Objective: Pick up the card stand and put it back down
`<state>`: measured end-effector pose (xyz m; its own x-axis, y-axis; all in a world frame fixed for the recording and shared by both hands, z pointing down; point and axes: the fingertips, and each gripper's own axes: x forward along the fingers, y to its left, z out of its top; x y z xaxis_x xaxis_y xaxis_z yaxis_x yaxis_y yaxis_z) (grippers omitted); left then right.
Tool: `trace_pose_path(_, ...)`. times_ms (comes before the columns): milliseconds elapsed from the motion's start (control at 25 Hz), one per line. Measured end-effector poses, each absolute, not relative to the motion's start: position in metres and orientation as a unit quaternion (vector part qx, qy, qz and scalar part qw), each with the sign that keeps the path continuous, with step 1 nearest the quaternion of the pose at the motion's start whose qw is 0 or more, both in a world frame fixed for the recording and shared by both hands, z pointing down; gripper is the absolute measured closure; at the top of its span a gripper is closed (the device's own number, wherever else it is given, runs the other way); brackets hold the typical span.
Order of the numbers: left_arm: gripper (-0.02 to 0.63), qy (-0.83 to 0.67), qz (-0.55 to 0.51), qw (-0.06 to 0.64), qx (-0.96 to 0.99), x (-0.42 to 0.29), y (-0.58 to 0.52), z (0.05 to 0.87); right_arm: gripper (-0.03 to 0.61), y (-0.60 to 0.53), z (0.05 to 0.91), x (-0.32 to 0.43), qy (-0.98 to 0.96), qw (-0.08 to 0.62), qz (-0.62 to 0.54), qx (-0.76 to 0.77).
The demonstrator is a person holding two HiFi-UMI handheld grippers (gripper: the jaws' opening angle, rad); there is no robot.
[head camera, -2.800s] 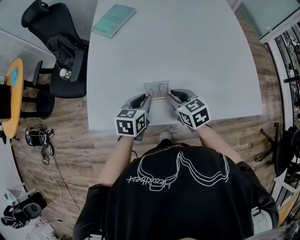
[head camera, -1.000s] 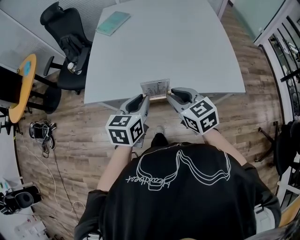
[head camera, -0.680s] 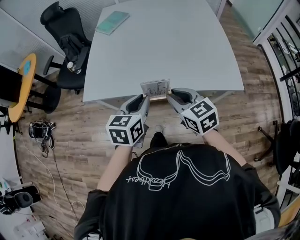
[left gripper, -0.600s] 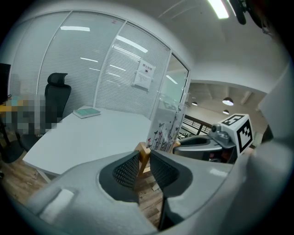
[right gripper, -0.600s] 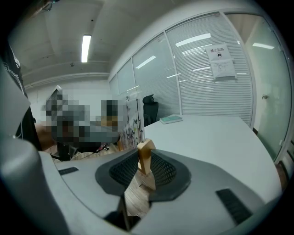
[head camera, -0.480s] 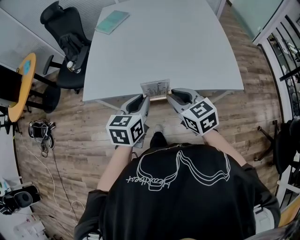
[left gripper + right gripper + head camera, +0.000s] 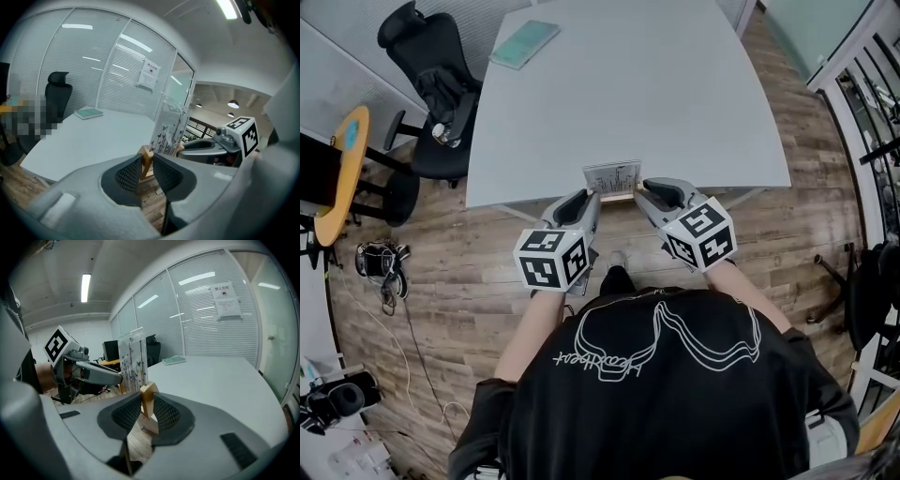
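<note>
The card stand point(image 7: 612, 178) is a clear upright card printed with butterflies in a wooden base. It hangs between my two grippers at the near edge of the white table point(image 7: 628, 94). My left gripper point(image 7: 589, 199) is shut on the left end of the wooden base point(image 7: 147, 157), and the clear card point(image 7: 169, 126) rises just beyond the jaws. My right gripper point(image 7: 643, 193) is shut on the right end of the base point(image 7: 148, 397), beside the card point(image 7: 133, 363). Wood floor shows under the base in both gripper views.
A teal book point(image 7: 525, 43) lies at the table's far left. A black office chair point(image 7: 439, 89) stands left of the table, with a round yellow table point(image 7: 342, 169) and a cable bundle point(image 7: 380, 267) further left. A railing point(image 7: 872, 112) runs along the right.
Since the earliest frame the stand has come up off the tabletop in both grippers and sits nearer the table's front edge. Over the last second nothing has moved.
</note>
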<state>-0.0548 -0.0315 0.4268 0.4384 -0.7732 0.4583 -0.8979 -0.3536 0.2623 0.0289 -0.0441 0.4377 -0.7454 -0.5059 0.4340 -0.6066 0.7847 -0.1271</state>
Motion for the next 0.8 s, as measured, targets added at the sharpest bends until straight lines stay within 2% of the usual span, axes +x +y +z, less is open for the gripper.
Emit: trace_pose_path(800,0.535,-0.48,0.151,0.242,0.83,-0.114,-0.126,0.438,0.491,-0.135,0.449,-0.03,-0.911,0.199,0.141,0.333)
